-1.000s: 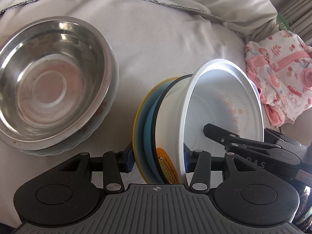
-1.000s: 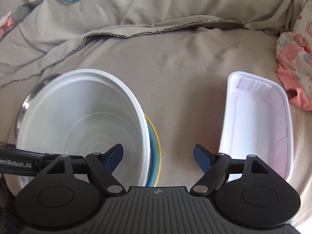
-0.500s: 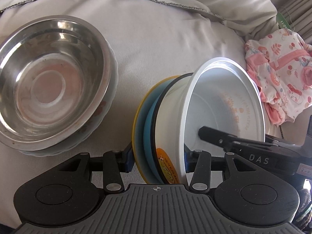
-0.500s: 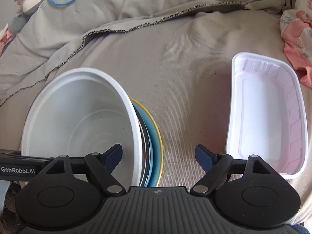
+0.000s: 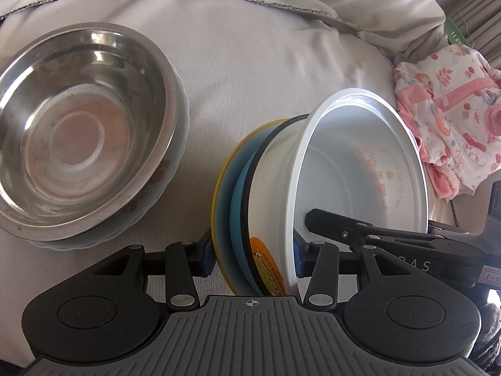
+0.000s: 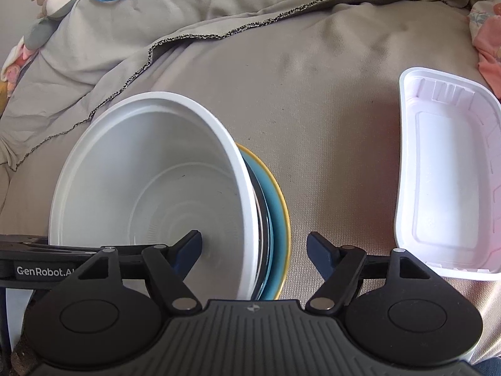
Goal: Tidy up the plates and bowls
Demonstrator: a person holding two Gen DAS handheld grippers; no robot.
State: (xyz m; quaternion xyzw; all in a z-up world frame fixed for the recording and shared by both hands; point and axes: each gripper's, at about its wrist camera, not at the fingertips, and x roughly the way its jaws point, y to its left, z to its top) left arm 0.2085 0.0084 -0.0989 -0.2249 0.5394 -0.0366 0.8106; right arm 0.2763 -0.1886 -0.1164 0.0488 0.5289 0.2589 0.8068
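- Two hand-held grippers are working on one stack of dishes (image 5: 250,206), which is standing on its edge on the beige bed cover (image 5: 250,78): a yellow-rimmed blue plate (image 5: 224,194), a dark-rimmed dish and a white plastic bowl (image 5: 275,188).
- The left hand-held gripper (image 5: 252,253) is clamping this stack across its lower edge, with both pads pressing on it.
- The right hand-held gripper (image 6: 253,247) is closing around the same stack, one finger (image 6: 188,246) inside the white plastic bowl and the other outside the plate, not yet pressing.
- The steel bowl (image 5: 81,131) is resting on a pale dish, left of the stack; the white tray (image 6: 447,172) is lying to its right.
- The white plastic bowl is probably light and bending easily, and the plate is likely slippery and breakable, so gripping low across all rims seems safest.
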